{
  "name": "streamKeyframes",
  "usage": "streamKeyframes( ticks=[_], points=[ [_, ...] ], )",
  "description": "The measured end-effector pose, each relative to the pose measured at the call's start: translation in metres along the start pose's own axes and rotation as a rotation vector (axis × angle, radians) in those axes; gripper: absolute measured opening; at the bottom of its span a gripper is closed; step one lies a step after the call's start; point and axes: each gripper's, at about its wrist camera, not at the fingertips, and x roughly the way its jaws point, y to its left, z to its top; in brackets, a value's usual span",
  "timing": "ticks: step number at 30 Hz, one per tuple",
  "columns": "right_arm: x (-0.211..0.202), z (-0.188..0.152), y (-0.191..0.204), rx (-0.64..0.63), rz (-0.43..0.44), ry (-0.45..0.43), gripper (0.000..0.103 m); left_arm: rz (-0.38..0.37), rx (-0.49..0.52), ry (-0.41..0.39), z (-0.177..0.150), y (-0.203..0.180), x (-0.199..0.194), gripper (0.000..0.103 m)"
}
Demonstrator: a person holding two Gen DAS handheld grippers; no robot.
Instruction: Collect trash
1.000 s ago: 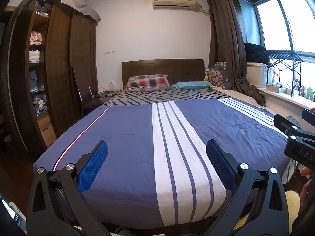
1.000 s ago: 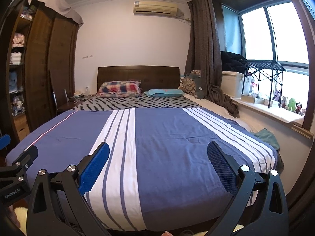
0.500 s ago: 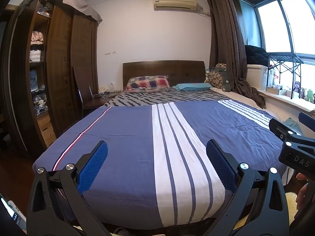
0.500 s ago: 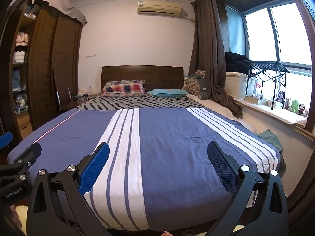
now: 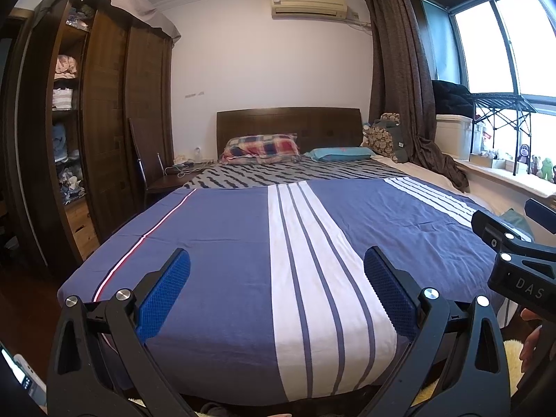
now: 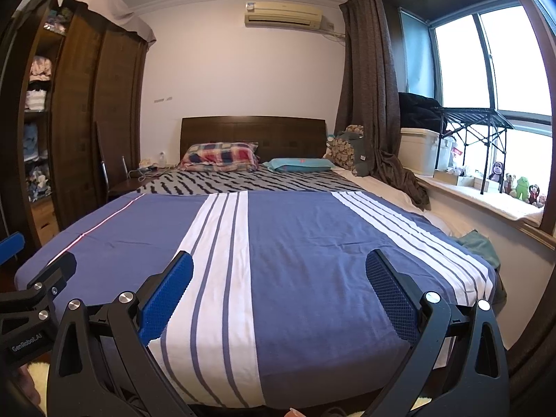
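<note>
Your left gripper (image 5: 276,292) is nearest, held above the foot of the bed with its two blue-padded fingers (image 5: 163,292) spread wide and nothing between them. Your right gripper (image 6: 278,293) is held the same way, jaws fully apart and empty, just beside the left one; each shows at the edge of the other's view. Part of your hand (image 5: 530,342) shows under the right gripper's body in the left wrist view.

Below the grippers, a pale fluffy rug (image 5: 512,354) peeks out at the foot of the bed. The bed (image 6: 295,260) stretches away from you, covered by a blue quilt with white stripes. No trash can be made out on it or anywhere else.

Farther up, a grey sheet with dark marks (image 6: 250,180) covers the head end, with a plaid pillow (image 6: 220,156) and a teal pillow (image 6: 300,165) against a dark wooden headboard (image 6: 253,132).

To the left stands a tall dark wardrobe (image 5: 114,121) with open shelves of folded clothes. To the right, a brown curtain (image 6: 373,87) hangs beside a bright window, and small plush toys (image 6: 517,186) sit on the sill. An air conditioner (image 6: 283,15) is mounted high on the far wall.
</note>
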Motion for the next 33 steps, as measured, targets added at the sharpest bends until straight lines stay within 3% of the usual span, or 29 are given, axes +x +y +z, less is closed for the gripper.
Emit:
streamKeyframes(
  ticks=[33],
  points=[
    [-0.0027,-0.0002,0.0061,0.009,0.004,-0.008,0.1,0.007,-0.004,-0.011,-0.0001,-0.0036,-0.0026,0.095]
  ],
)
